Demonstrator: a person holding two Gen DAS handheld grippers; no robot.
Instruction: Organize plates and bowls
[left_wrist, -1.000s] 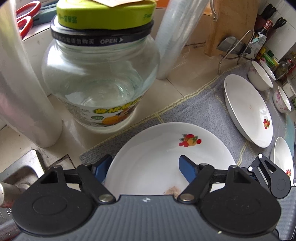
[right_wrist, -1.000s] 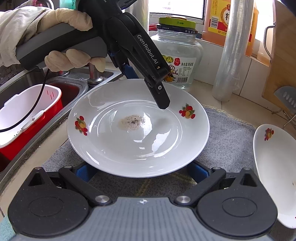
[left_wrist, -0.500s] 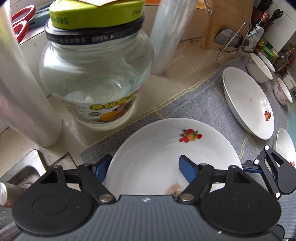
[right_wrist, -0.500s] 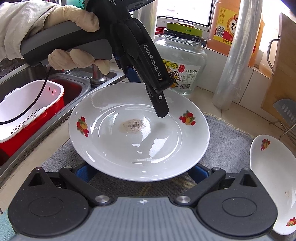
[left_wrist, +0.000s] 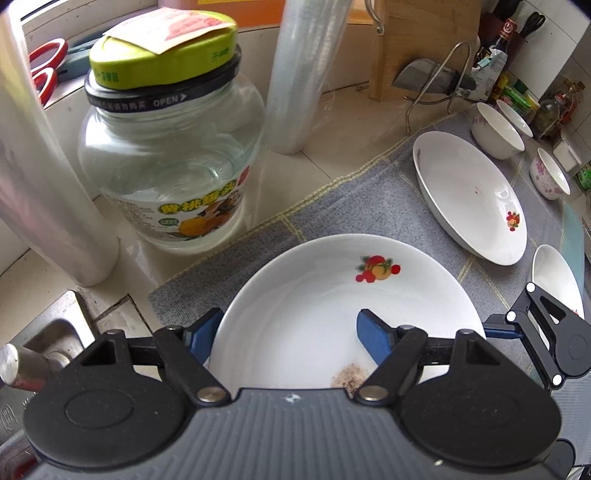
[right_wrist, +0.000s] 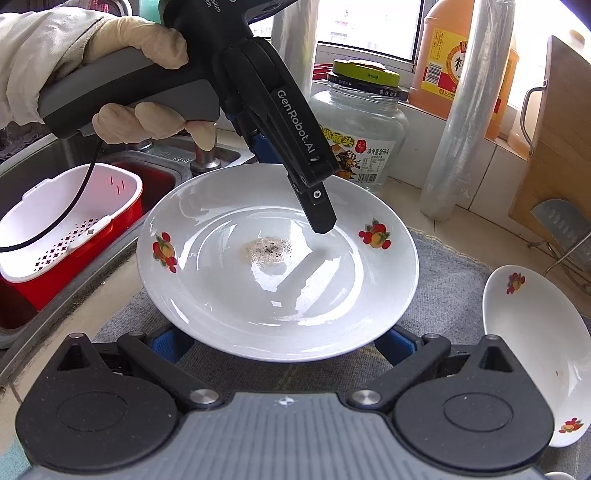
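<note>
On the grey mat (left_wrist: 332, 206), the left gripper (left_wrist: 284, 332), clamping the plate (left_wrist: 314, 306) at nine o'clock, has lifted it slightly toward stacking.

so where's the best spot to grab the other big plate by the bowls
Probably by its rim, on the edge facing the peppered plate. The second plate has a rim that flares up off the mat, so one tool finger can slip under, and the bowls crowd the far side.
</note>
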